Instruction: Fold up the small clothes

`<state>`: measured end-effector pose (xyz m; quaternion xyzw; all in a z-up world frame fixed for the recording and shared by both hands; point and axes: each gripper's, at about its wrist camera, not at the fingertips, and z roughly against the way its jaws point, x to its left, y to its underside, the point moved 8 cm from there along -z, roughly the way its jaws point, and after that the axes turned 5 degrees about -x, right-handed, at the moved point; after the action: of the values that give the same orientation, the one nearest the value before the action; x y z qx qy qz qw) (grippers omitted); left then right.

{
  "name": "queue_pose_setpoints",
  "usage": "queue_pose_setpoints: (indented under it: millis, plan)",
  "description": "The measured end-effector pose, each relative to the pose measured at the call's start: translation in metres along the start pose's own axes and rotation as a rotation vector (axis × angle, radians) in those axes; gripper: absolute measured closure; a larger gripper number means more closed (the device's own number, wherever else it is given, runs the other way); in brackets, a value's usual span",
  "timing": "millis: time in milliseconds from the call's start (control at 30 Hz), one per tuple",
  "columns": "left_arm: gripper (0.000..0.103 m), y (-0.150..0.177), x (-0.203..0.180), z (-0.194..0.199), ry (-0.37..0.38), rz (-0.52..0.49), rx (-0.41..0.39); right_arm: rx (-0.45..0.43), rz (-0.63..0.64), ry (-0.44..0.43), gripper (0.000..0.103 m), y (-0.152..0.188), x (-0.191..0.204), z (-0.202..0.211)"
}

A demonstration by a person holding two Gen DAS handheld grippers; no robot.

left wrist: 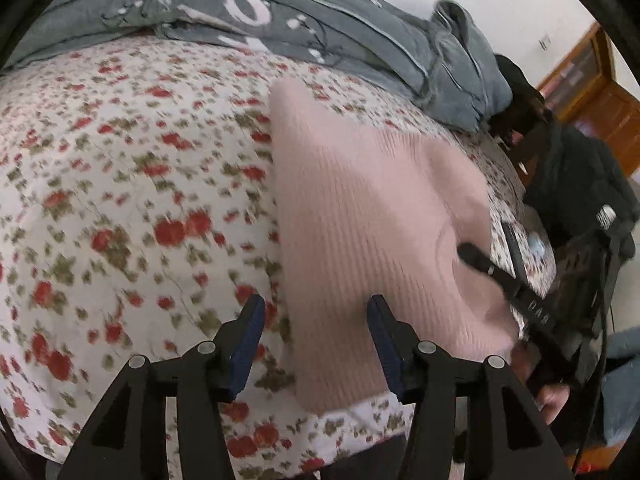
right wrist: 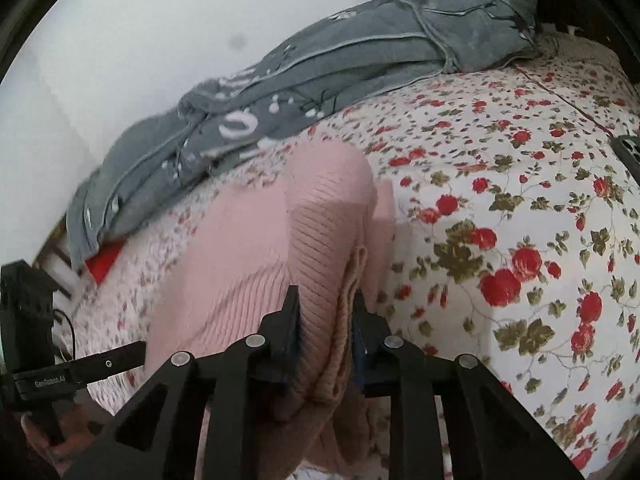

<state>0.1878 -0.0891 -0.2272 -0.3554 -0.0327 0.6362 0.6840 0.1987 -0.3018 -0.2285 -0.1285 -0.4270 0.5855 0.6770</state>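
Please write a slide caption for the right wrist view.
Right gripper clamps a bunched pink sweater over the floral bedsheet.

Sweater (left wrist: 360,216) on bedsheet (left wrist: 120,200), blanket (left wrist: 320,28) behind.

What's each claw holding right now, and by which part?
Right claw: shut on the pink knit garment, pinching a bunched fold at its near edge. Left claw: open, holding nothing; the garment's edge lies between its fingers, ungripped.
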Motion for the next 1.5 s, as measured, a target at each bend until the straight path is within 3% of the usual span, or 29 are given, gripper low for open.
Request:
queue_pose_setpoints:
  millis: [133, 267, 333, 500, 533, 600, 633, 667, 733, 767, 933, 1033, 1067, 1100, 1133, 1167, 1333, 1500]
  plan:
    - [0.041, 0.028, -0.008, 0.002, 0.023, -0.083, 0.027, -0.057, 0.040, 0.031, 0.068, -0.010, 0.009, 0.032]
    - [0.041, 0.058, -0.017, -0.007, 0.024, -0.148, 0.077, -0.071, 0.019, -0.069, 0.054, -0.002, 0.026, 0.057]
    - [0.041, 0.061, -0.020, -0.012, -0.021, -0.169, 0.057, -0.056, 0.018, -0.101, 0.051, 0.005, 0.035, 0.059]
    - [0.041, 0.055, -0.032, -0.017, -0.175, -0.281, -0.035, -0.005, 0.037, -0.060, 0.048, 0.023, 0.041, 0.038]
    - [0.041, 0.052, -0.034, -0.015, -0.201, -0.302, -0.068, 0.003, 0.016, -0.053, 0.049, 0.025, 0.037, 0.033]
    - [0.041, 0.048, -0.034, -0.009, -0.229, -0.323, -0.130, 0.014, -0.036, -0.049, 0.062, 0.026, 0.026, 0.031]
    - [0.047, 0.046, -0.033, -0.006, -0.227, -0.323, -0.147, 0.013, -0.049, -0.056, 0.078, 0.026, 0.024, 0.032]
    - [0.058, 0.045, -0.033, -0.002, -0.214, -0.318, -0.162, 0.016, -0.050, -0.071, 0.087, 0.025, 0.023, 0.034]
    - [0.074, 0.046, -0.031, 0.006, -0.159, -0.295, -0.168, 0.005, -0.028, -0.069, 0.089, 0.024, 0.024, 0.038]
    - [0.077, 0.047, -0.030, 0.009, -0.140, -0.278, -0.172, -0.002, -0.009, -0.063, 0.090, 0.024, 0.026, 0.040]
    - [0.075, 0.047, -0.029, -0.002, -0.153, -0.262, -0.160, 0.015, -0.028, -0.062, 0.088, 0.028, 0.028, 0.035]
    - [0.068, 0.047, -0.032, -0.012, -0.190, -0.286, -0.159, 0.024, -0.051, -0.084, 0.078, 0.029, 0.032, 0.031]
    - [0.066, 0.047, -0.034, -0.013, -0.200, -0.295, -0.165, 0.027, -0.052, -0.095, 0.071, 0.030, 0.035, 0.028]
    - [0.066, 0.045, -0.033, -0.011, -0.205, -0.298, -0.177, 0.027, -0.047, -0.094, 0.071, 0.030, 0.037, 0.024]
    - [0.074, 0.044, -0.033, -0.009, -0.193, -0.291, -0.188, 0.032, -0.042, -0.080, 0.075, 0.031, 0.037, 0.021]
    - [0.083, 0.044, -0.032, -0.006, -0.171, -0.277, -0.193, 0.038, -0.030, -0.071, 0.094, 0.030, 0.037, 0.018]
    - [0.085, 0.044, -0.018, 0.014, -0.048, -0.191, -0.206, -0.087, -0.037, -0.151, 0.095, 0.015, 0.035, 0.052]
    - [0.081, 0.055, -0.010, 0.001, -0.063, -0.178, -0.144, 0.064, 0.003, -0.061, 0.094, 0.051, 0.025, 0.019]
